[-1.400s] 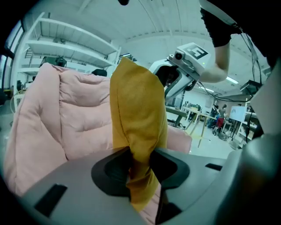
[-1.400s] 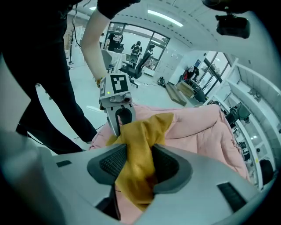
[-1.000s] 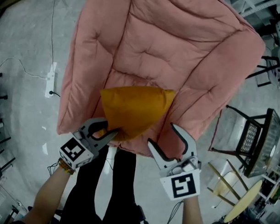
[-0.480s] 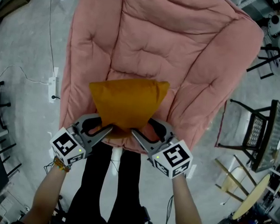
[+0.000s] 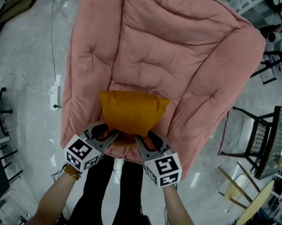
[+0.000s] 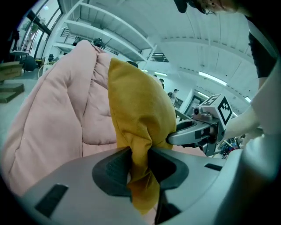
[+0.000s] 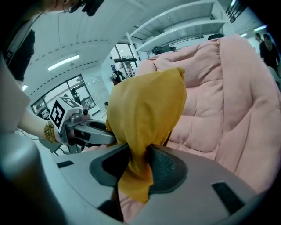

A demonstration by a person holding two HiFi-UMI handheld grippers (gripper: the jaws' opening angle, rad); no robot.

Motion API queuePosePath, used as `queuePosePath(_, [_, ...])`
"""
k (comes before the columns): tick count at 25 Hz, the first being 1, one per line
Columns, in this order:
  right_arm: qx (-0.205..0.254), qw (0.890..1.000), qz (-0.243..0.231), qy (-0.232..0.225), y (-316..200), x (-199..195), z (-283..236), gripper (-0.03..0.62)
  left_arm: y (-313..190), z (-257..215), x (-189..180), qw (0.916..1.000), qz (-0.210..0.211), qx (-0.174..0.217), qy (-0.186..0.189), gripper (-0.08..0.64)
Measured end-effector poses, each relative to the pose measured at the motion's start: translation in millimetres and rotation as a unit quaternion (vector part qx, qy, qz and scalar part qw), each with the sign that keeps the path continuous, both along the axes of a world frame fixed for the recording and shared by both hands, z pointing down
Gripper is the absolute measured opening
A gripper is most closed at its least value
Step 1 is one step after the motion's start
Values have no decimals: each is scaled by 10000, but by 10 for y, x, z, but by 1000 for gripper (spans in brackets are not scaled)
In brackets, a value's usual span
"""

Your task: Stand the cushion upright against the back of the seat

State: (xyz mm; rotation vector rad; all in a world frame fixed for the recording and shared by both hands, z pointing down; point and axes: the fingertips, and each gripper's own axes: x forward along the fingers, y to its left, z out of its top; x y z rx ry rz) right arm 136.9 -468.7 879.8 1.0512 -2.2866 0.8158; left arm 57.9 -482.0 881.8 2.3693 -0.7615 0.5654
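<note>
1. Far to the left, a power strip (image 5: pixel 54 90) and its cord lie on the floor (image 5: pixel 23 45). They are well apart from the job.
2. The left tongs (image 5: pixel 111 133) are closed on the near left corner of the cushion (image 5: pixel 132 111). The left gripper view shows yellow cloth bunched up and squeezed between both pads. A pinched corner is likely the best hold on a soft, puffy thing that would slip out of a loose one.
3. The cushion is yellow-orange and sits in the middle, at the front edge of the seat (image 5: pixel 180 51), between the two tongs. In both gripper views it rises tall from the pads, so it looks stood up on its near edge. It is not leaning on the back yet — some pink padding shows beyond it.
4. The right tongs (image 5: pixel 141 141) have just been closing. They now pinch the near right corner, with yellow cloth pressed between the pads. With one hold on each corner, the cushion probably will not flop over or twist.
5. The seat is a big pink padded chair. Its back lies farther away and its sides curve in. The next move is likely to carry the cushion to the back and lean it there.
6. Far to the right, a black chair (image 5: pixel 253 136) stands on the floor, out of the way.
</note>
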Motion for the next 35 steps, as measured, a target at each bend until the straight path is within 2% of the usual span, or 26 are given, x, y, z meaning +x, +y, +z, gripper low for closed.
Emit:
queuePosePath(6, [84,9995,263,135,-348,136,-48,143,-351,-14,128,9999,-60,24,-148,123])
queuePosePath(13, [316,9977,570,181,-985,321,-262,143,-1003,-225,295,9992,-145,258,-263,127])
queuePosePath(21, [406,9941,971,278,-1625,600,-303,143,-1674,-253,564,9979,-319,337,-446,132])
queuePosePath(35, [247,9901,1342,314,-2018,714,-32,146,-2109,17,657,9968,-447,302,-590,147])
